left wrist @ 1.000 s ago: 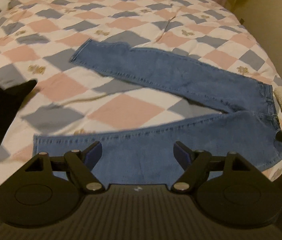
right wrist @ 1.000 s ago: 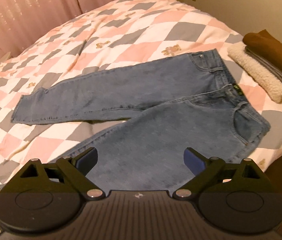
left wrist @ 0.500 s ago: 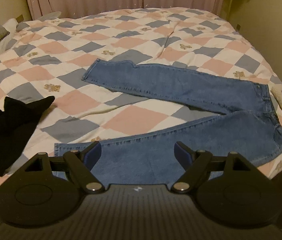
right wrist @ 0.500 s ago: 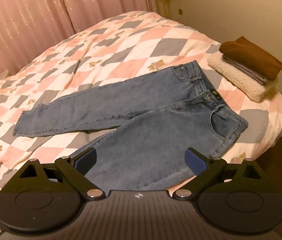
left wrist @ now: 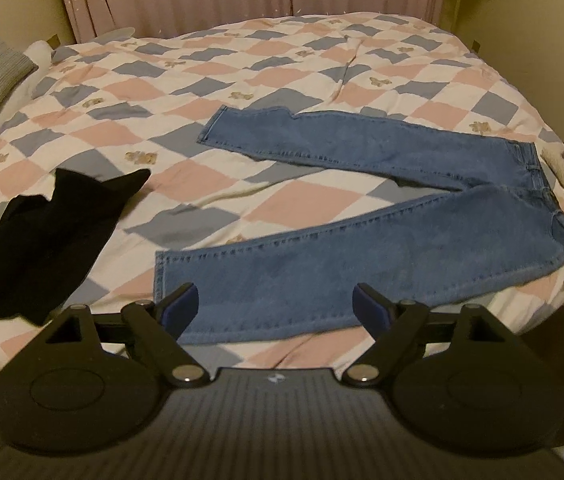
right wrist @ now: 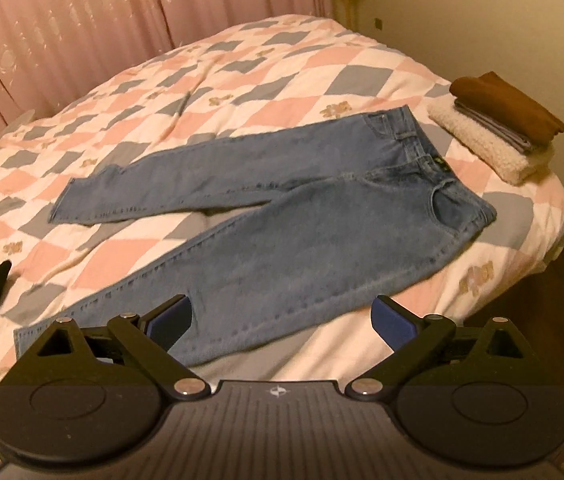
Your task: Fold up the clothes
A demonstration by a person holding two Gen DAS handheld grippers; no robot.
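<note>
Lying flat and unfolded on the quilted bed (left wrist: 282, 60), the blue jeans (right wrist: 302, 236) have both legs spread apart in a V. A folded stack (right wrist: 502, 128) sits beside the waistband, and a black garment (left wrist: 41, 232) lies loose. The left gripper (left wrist: 275, 306) and the right gripper (right wrist: 284, 318) hover with jaws spread wide, holding nothing. The jeans and the black piece remain to be folded.

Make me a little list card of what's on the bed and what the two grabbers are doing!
bed: checked pink, grey and white quilt
jeans: blue, flat, legs spread apart in a V, not folded yet
black garment: crumpled, left of the jeans
folded pile: brown on top, fluffy cream at bottom, beside the jeans' waist
left gripper: fingers wide open, holding nothing
right gripper: fingers wide open, holding nothing
</note>
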